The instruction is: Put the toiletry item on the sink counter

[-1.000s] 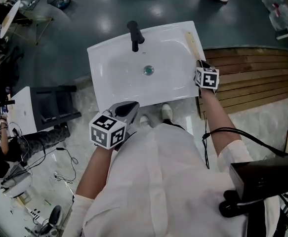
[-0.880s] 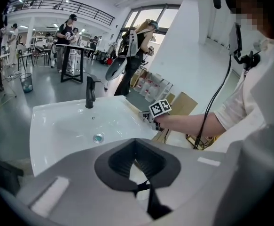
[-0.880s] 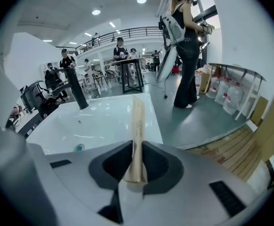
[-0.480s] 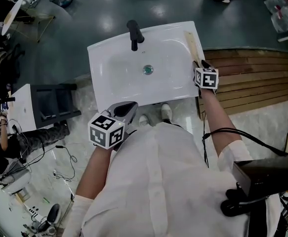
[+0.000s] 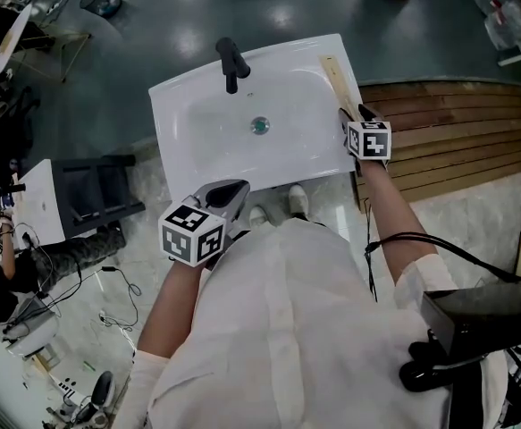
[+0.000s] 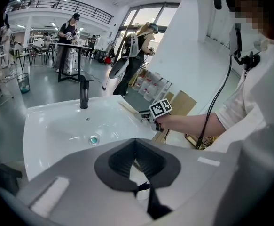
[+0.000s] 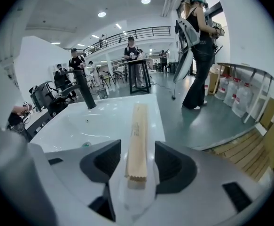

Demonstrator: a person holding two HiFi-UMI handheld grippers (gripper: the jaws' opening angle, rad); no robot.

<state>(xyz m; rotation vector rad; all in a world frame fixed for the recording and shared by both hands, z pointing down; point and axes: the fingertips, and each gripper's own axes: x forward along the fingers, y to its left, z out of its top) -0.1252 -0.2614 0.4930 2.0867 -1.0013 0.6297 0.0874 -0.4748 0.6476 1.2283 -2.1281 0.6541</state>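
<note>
The toiletry item (image 5: 334, 77) is a long tan paper-wrapped packet lying flat along the right rim of the white sink (image 5: 180, 164). My right gripper (image 5: 349, 116) is at the packet's near end. In the right gripper view the packet (image 7: 137, 135) runs out between the two jaws of this gripper (image 7: 138, 157), which are opening, with a gap on each side of it. My left gripper (image 5: 227, 195) hovers off the sink's front edge. Its jaws (image 6: 136, 160) are shut with nothing in them. From the left gripper view, the right gripper (image 6: 144, 118) shows at the sink's far rim.
A black faucet (image 5: 231, 63) stands at the sink's back and a green drain (image 5: 260, 125) sits mid-basin. A wooden slatted platform (image 5: 457, 123) lies right of the sink and a dark stand (image 5: 99, 190) left of it. People stand farther off in the hall.
My right gripper stays at the near end of the packet on the rim. The whole picture has slid a little as the head moved. The left gripper holds its place.
</note>
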